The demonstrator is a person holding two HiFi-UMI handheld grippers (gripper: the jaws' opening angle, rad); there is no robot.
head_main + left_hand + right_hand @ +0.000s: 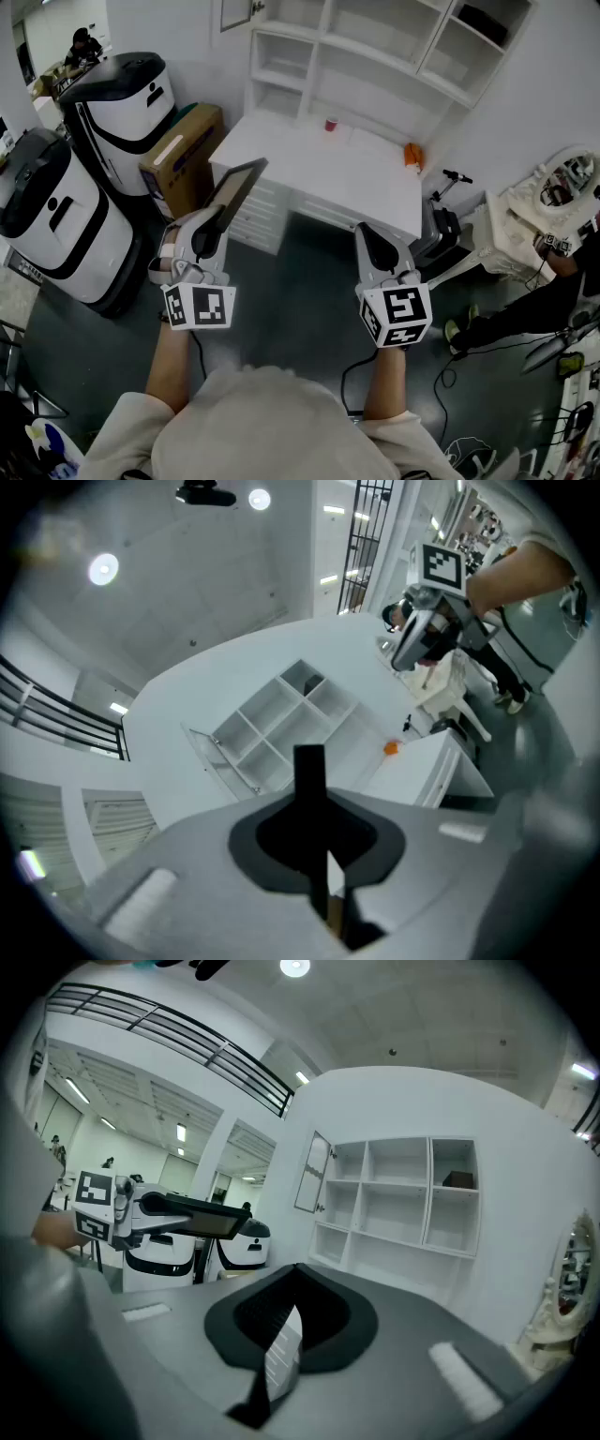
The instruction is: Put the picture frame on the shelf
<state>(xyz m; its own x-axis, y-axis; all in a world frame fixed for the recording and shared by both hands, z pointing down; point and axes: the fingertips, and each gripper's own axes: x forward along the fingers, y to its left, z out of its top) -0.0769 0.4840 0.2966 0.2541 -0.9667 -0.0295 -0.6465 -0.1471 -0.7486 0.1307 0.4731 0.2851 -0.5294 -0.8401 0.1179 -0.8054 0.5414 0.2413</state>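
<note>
The left tool pinched the picture frame by its near edge as you held it out ahead, aimed at the white shelf, a carry that looked meant to let the frame slide straight into a compartment. The right tool hung alongside with its jaws pressed together on nothing, apparently kept free to steady the placing. The frame was well apart from the shelf, short of the worktop below it.

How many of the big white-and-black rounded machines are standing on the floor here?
2. One white-and-black machine stands at the upper left, beside the cardboard box; the second machine stands nearer, at the left edge. Others may be out of view.
</note>
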